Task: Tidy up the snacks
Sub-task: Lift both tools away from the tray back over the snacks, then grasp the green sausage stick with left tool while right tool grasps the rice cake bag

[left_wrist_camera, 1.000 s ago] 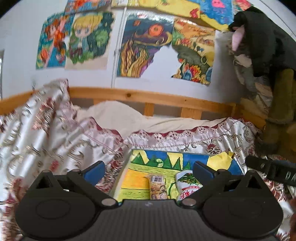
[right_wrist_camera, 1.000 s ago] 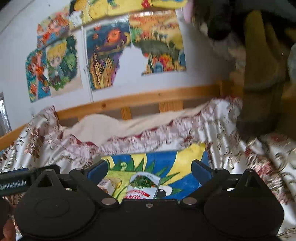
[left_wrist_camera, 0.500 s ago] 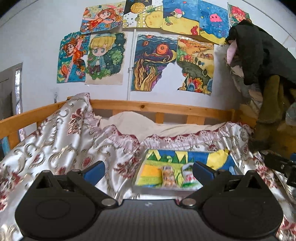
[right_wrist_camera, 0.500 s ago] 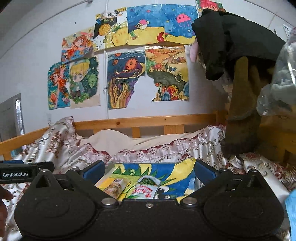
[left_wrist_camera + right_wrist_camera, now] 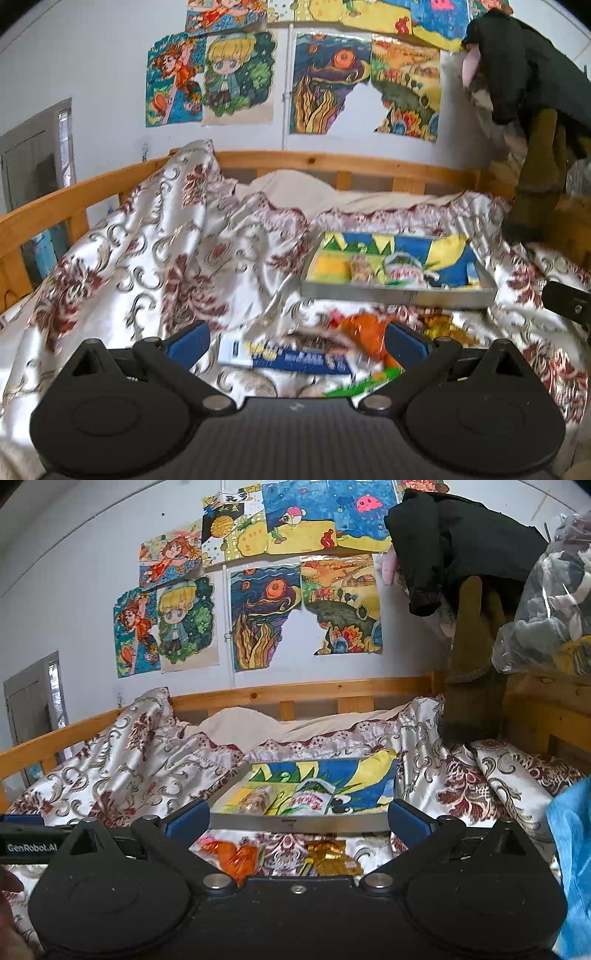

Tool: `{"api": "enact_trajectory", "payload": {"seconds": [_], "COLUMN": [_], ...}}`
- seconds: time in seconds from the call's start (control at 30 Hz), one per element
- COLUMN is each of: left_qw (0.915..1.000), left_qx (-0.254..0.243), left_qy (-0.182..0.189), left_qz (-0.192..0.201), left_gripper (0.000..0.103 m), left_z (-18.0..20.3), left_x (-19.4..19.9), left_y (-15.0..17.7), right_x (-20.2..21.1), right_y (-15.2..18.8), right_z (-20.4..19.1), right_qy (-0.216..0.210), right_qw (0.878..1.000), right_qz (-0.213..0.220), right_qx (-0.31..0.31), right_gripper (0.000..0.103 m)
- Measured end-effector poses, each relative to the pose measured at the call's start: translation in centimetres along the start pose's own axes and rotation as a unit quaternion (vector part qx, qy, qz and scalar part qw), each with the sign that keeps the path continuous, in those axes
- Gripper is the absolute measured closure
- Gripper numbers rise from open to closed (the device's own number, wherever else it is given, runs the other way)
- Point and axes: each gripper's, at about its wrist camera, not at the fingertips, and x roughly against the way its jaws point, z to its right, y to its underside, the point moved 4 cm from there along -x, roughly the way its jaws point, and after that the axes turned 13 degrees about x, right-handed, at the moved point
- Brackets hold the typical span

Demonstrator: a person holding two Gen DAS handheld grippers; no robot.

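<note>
Both grippers have drawn back from the tray (image 5: pixel 397 293), exposing loose snacks; the left gripper (image 5: pixel 295 341), wide and empty, sits nearest the blue bar (image 5: pixel 299 358), lying left-right.

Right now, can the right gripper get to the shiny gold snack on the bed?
Probably yes. The right gripper is wide open and holding nothing, and the gold snack lies on the blanket just ahead, in front of the tray, with nothing covering it.
</note>
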Motion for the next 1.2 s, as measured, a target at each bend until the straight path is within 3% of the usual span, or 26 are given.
{"api": "enact_trajectory", "payload": {"seconds": [0.33, 1.07, 1.2], "left_qw": [0.9986, 0.9967, 0.9944], "left_qx": [-0.032, -0.025, -0.013], "left_qy": [-0.012, -0.044, -0.056], "left_qz": [-0.041, -0.064, -0.088], "left_gripper": [0.0, 0.0, 0.0], "left_z": [0.3, -0.6, -0.9], "left_x": [1.1, 0.6, 0.1], "left_y": [3.0, 3.8, 4.0], "right_x": [-0.3, -1.5, -1.7], "right_y": [3.1, 4.1, 4.2], "right_z": [-1.5, -2.3, -2.4], "right_qy": [-0.001, 0.0, 0.001], "right_qw": [0.994, 0.989, 0.988], "right_qz": [-0.107, -0.146, -0.151], "right_qx": [-0.011, 0.014, 0.02], "right_gripper": [0.001, 0.001, 0.001]}}
